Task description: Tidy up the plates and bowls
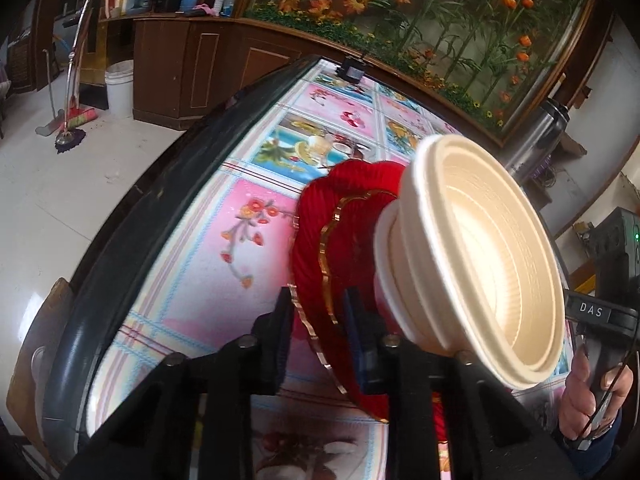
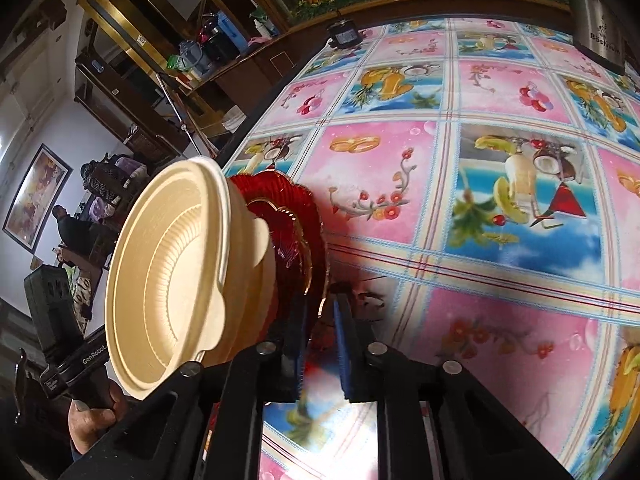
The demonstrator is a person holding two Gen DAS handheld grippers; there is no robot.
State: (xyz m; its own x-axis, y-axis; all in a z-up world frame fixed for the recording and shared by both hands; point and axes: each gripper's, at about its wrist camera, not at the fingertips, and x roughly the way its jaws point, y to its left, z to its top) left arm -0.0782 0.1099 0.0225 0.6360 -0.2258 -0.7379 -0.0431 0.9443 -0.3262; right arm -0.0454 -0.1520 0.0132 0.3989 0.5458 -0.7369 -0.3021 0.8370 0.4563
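A stack of red scalloped plates with gold rims [image 1: 332,224] carries nested cream bowls [image 1: 472,256] on top. My left gripper [image 1: 320,316] is shut on the plates' rim at one side. My right gripper [image 2: 320,316] is shut on the plates' rim [image 2: 316,240] at the opposite side, with the cream bowls [image 2: 172,268] to its left. The stack is held between both grippers above the table, tilted in each view. The other hand and gripper handle show at each view's edge.
The table [image 2: 460,208] has a pink and blue fruit-print cloth and a dark rim [image 1: 160,200]. A steel flask [image 1: 536,140] stands at the far side, also in the right wrist view [image 2: 600,20]. A small black box [image 2: 344,34] sits at the far edge.
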